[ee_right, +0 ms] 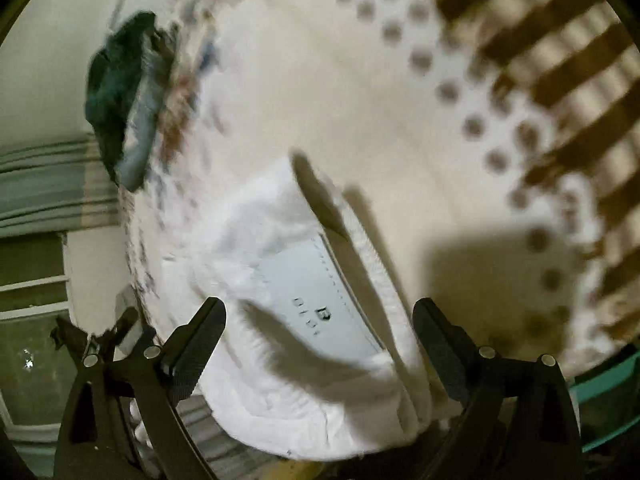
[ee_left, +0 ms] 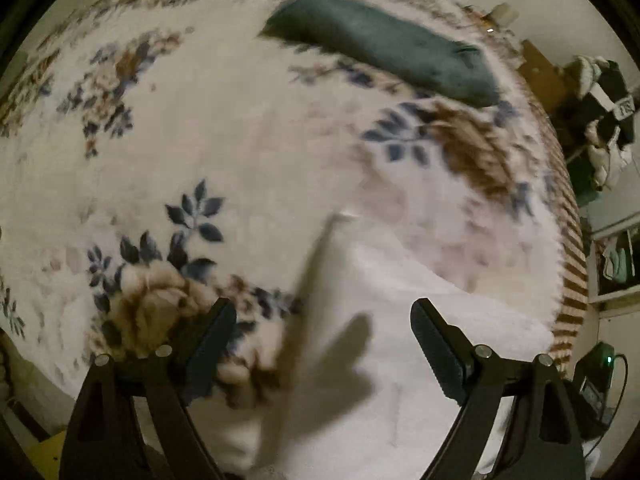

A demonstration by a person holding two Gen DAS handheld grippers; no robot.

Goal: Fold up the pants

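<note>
White fleece pants (ee_left: pixel 400 340) lie on a floral blanket, folded into a thick stack. In the right wrist view the pants (ee_right: pixel 288 280) show a white label with small print on the inside. My left gripper (ee_left: pixel 324 324) is open and empty above the stack's left edge. My right gripper (ee_right: pixel 320 328) is open and empty above the pants near the label. Both views are blurred by motion.
The floral blanket (ee_left: pixel 200 120) covers the bed. A folded dark green garment (ee_left: pixel 380 48) lies at the far side; it also shows in the right wrist view (ee_right: pixel 120 92). A brown striped blanket border (ee_right: pixel 560 72) marks the bed edge. Clutter and shelves (ee_left: pixel 600 120) stand beside the bed.
</note>
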